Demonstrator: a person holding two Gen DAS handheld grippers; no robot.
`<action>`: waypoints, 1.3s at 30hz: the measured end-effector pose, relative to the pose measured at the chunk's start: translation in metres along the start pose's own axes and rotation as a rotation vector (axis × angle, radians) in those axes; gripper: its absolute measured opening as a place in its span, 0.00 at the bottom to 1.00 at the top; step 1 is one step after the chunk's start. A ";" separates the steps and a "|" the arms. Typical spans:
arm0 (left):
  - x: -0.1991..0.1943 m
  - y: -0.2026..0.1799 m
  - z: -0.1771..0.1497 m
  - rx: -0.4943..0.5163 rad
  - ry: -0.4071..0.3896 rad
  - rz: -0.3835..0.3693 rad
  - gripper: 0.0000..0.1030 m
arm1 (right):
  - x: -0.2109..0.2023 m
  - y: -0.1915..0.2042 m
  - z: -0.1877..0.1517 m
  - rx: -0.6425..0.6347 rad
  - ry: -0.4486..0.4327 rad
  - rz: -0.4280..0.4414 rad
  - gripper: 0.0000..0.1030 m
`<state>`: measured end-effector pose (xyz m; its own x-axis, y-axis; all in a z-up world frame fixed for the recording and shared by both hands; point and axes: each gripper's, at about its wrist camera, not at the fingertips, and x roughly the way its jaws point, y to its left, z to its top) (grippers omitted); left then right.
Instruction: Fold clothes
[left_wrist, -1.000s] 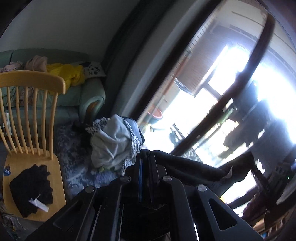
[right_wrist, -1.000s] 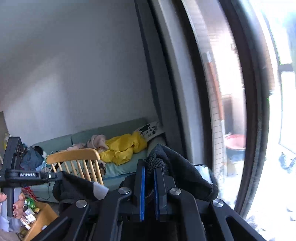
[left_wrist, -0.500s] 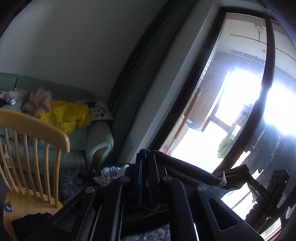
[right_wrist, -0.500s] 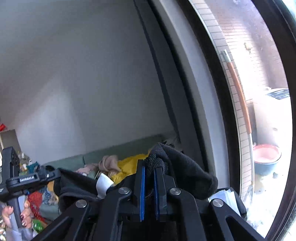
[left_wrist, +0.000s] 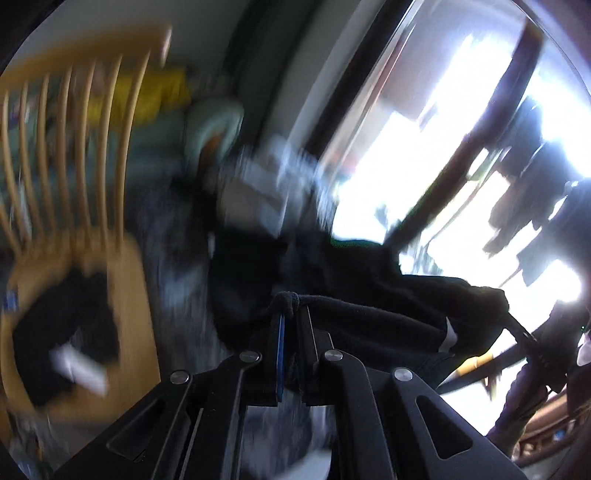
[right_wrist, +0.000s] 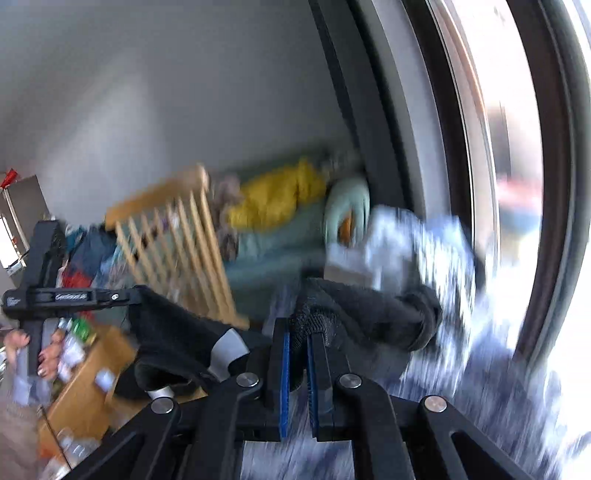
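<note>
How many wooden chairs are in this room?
1. The wooden chair stands left of the claws, in front of the green sofa, a black garment on its seat. Blur may hide others.

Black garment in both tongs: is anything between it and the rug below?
Nothing visible. The black garment hangs between the left tongs and right tongs, with blurred bare rug beneath; the clothes pile lies farther back.

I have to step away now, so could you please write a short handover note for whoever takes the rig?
Left gripper: shut on one edge of the black garment.
Right gripper: shut on another edge of the same garment, which hangs stretched between the two.
A dark folded piece lies on the wooden chair; a pile of light clothes waits near the window.
Left: lay the black garment flat, fold it, then the pile.
</note>
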<state>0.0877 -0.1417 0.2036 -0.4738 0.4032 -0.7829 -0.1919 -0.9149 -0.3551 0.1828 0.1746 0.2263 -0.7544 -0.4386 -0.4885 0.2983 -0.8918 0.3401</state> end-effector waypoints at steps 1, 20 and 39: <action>0.019 0.009 -0.020 -0.031 0.069 -0.002 0.05 | 0.000 -0.004 -0.022 0.026 0.039 0.006 0.06; 0.040 0.010 -0.167 -0.023 0.487 0.029 0.05 | -0.036 -0.048 -0.218 0.395 0.439 -0.101 0.06; 0.103 0.002 0.008 0.017 0.315 0.116 0.05 | 0.074 -0.091 -0.070 0.168 0.348 -0.155 0.06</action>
<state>0.0315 -0.1019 0.1260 -0.2049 0.2801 -0.9379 -0.1682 -0.9540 -0.2482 0.1409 0.2152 0.1032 -0.5318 -0.3373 -0.7768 0.0749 -0.9324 0.3536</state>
